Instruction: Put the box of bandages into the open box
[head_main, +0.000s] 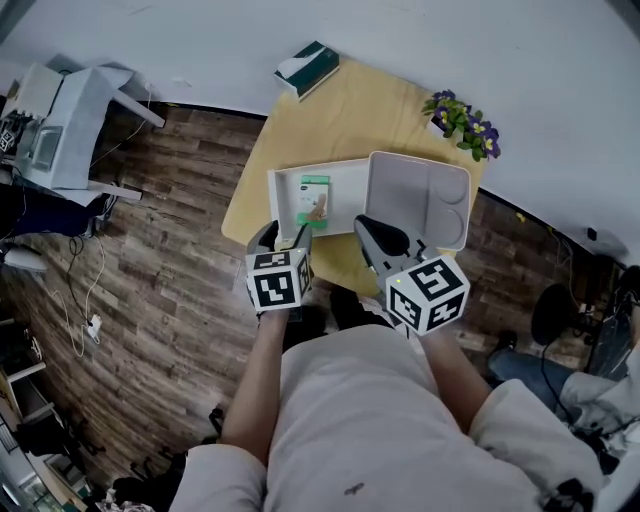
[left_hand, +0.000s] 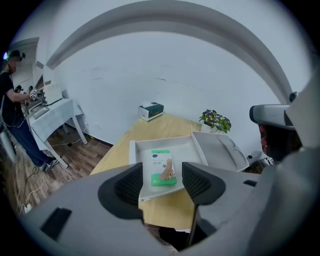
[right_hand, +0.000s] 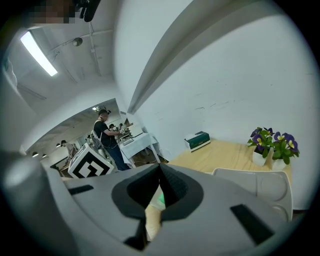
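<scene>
The left forearm (head_main: 250, 390) and the right forearm (head_main: 457, 378) reach up from the lower middle of the head view, side by side, each ending in a gripper topped by its marker cube. The left gripper (head_main: 283, 236), just left of centre, tilts steeply downward, and its fingers (left_hand: 131, 184) stand apart and press on nothing. The right gripper (head_main: 366, 226), just right of centre, points more shallowly toward the upper left, with its fingers (right_hand: 172, 182) closed tip to tip.
</scene>
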